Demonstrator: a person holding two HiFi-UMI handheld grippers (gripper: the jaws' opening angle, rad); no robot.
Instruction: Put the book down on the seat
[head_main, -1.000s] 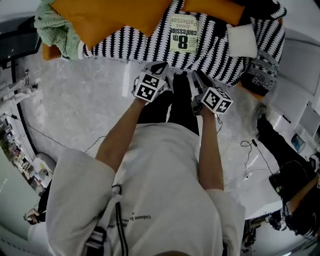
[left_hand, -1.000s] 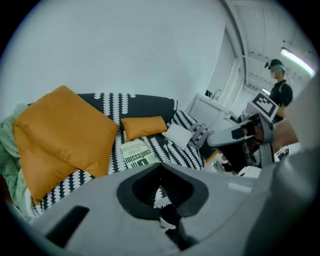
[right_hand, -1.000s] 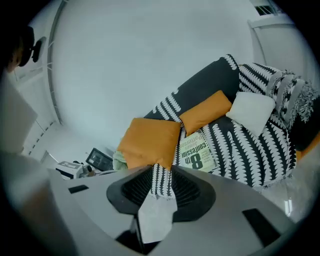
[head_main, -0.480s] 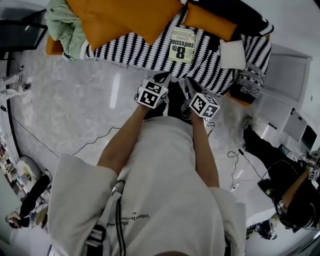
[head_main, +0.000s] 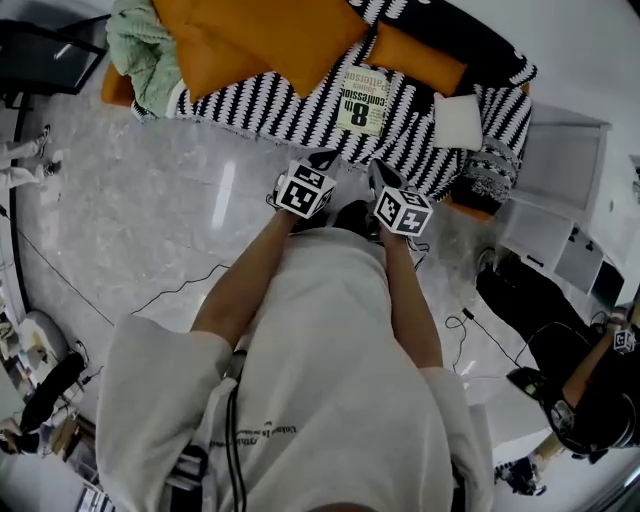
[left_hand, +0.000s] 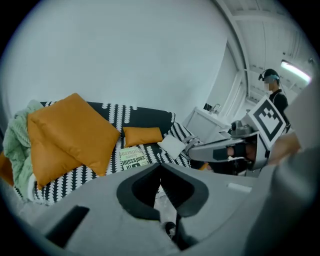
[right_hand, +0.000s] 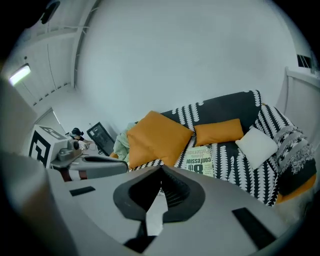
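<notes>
Book lies flat on the striped seat, between a big orange pillow, a small orange pillow and a white pillow. Left hand-held gripper is clenched on nothing. Right hand-held gripper has just been closing and is clenched, empty too.

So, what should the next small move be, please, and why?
Probably ease both back to rest: the book lies flat on the striped seat; the left hand-held gripper is shut and empty, and the right hand-held gripper has just closed on nothing.
</notes>
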